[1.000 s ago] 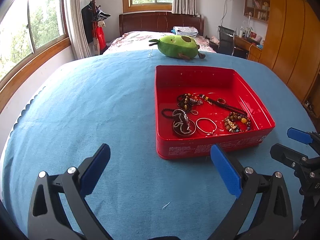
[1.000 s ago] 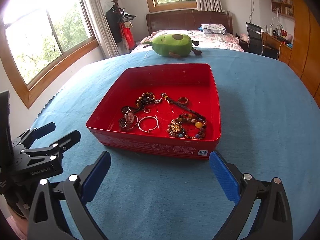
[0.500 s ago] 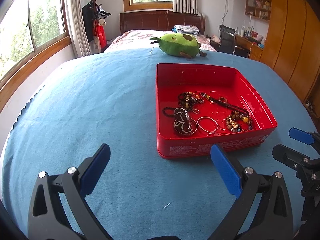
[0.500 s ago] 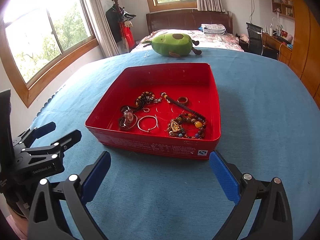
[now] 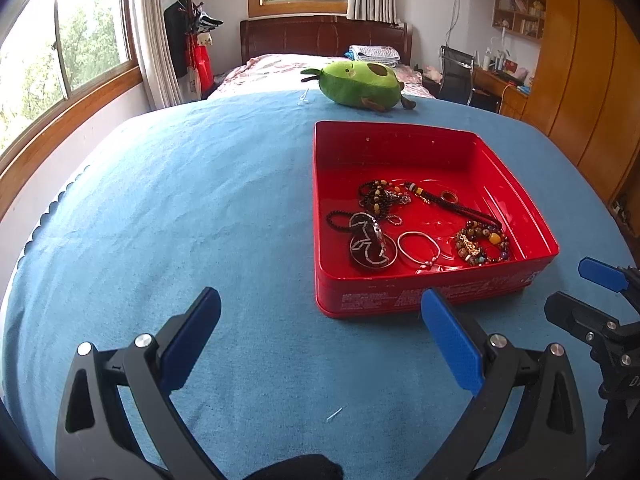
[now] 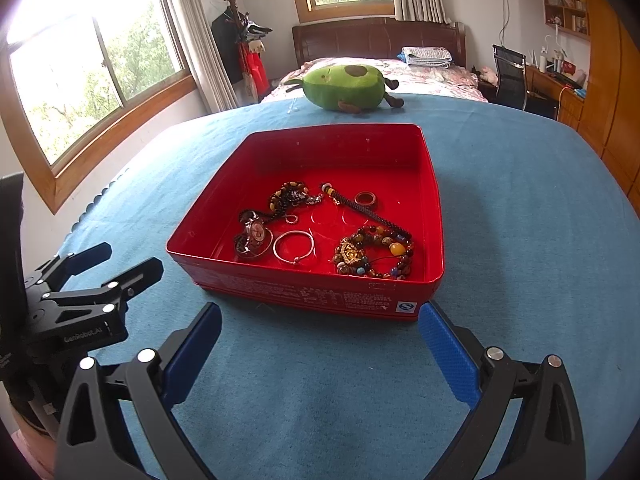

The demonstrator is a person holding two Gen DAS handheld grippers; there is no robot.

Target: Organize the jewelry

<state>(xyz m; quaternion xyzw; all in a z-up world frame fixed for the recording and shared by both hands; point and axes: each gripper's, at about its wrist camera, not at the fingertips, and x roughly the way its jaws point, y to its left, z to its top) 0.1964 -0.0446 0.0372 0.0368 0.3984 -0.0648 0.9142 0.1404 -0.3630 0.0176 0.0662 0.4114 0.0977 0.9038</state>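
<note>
We hold both grippers, left gripper and right gripper, with jaws spread wide and holding nothing over the blue counter; just ahead of them, the jewelry lies loosely gathered in the red tin, within easy reach.

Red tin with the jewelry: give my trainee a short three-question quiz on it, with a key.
1. True or false: the silver bangle lies inside the red tin.
2. Which lies nearest the tin's far wall? A) brown ring B) colourful bead bracelet C) watch
3. Fill in: the left gripper and the right gripper are both ____ and hold nothing.

Key: 1 true; 2 A; 3 open.
</note>
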